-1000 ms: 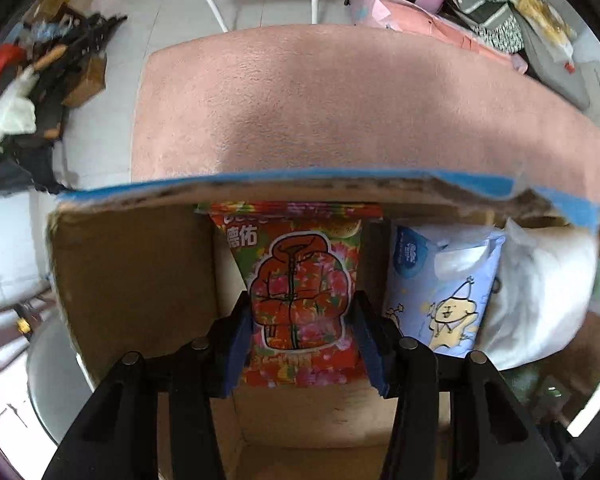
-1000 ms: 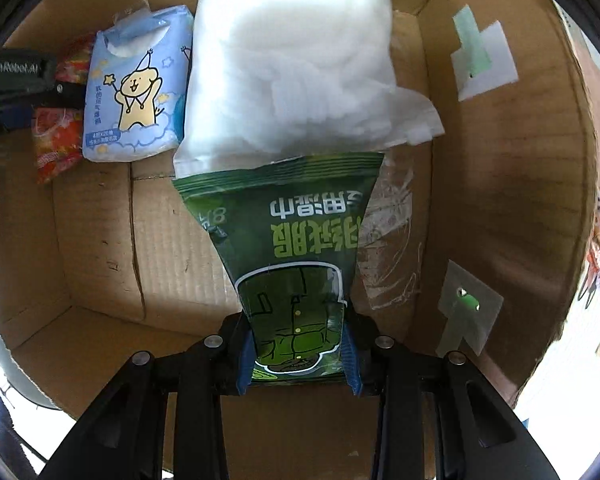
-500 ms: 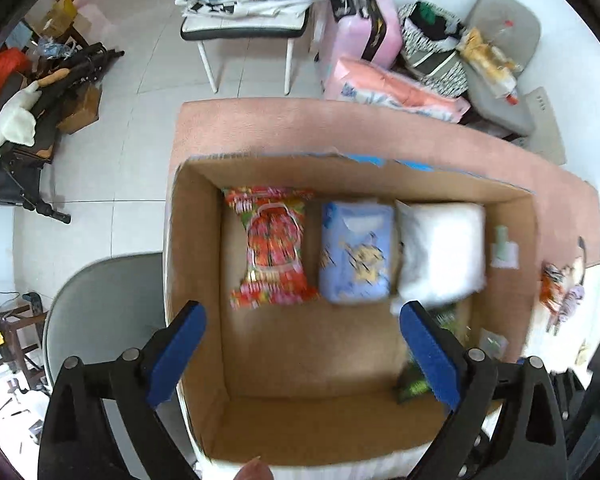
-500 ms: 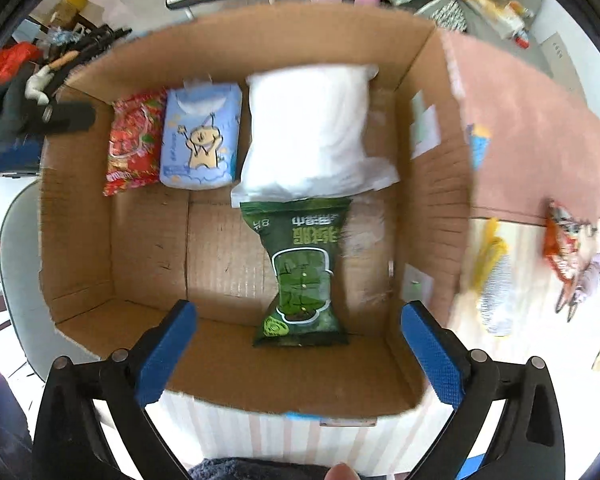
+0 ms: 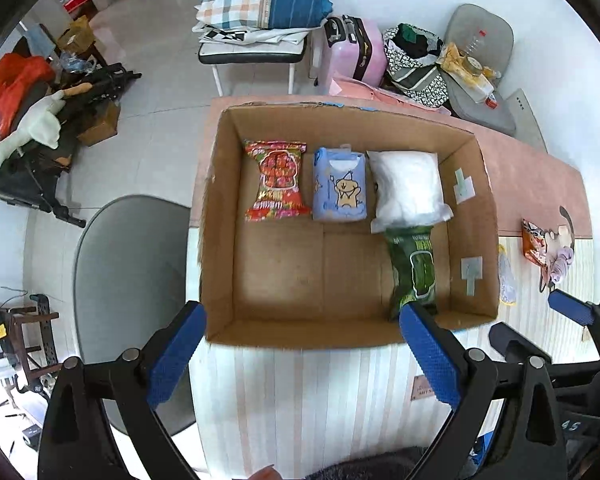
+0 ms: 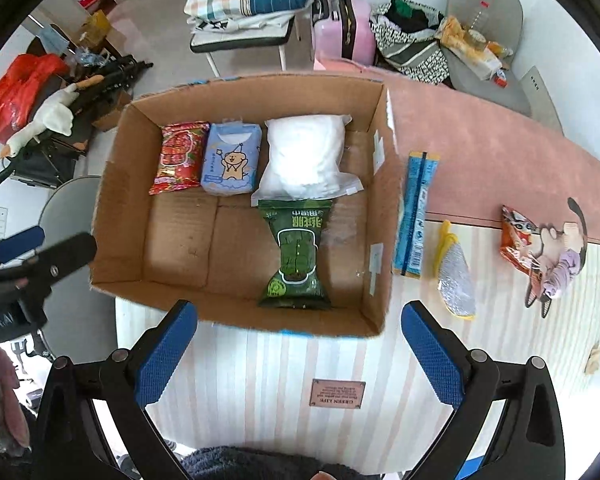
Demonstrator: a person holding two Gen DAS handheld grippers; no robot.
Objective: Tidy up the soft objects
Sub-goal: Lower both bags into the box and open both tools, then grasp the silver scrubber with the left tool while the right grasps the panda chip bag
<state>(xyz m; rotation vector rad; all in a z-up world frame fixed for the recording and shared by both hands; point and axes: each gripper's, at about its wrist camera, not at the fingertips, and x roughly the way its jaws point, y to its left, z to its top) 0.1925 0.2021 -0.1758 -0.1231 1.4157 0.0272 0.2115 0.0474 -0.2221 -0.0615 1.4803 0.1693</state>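
Four soft packs (image 6: 296, 254) lie in the cardboard box (image 6: 236, 312), beyond both grippers' spread, empty fingers (image 6: 164, 360).

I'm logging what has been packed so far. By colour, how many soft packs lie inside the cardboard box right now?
In the cardboard box:
Red: 1, the red pack
Light blue: 1, the blue pack
White: 1, the white pack
Green: 1, the green pack
Total: 4
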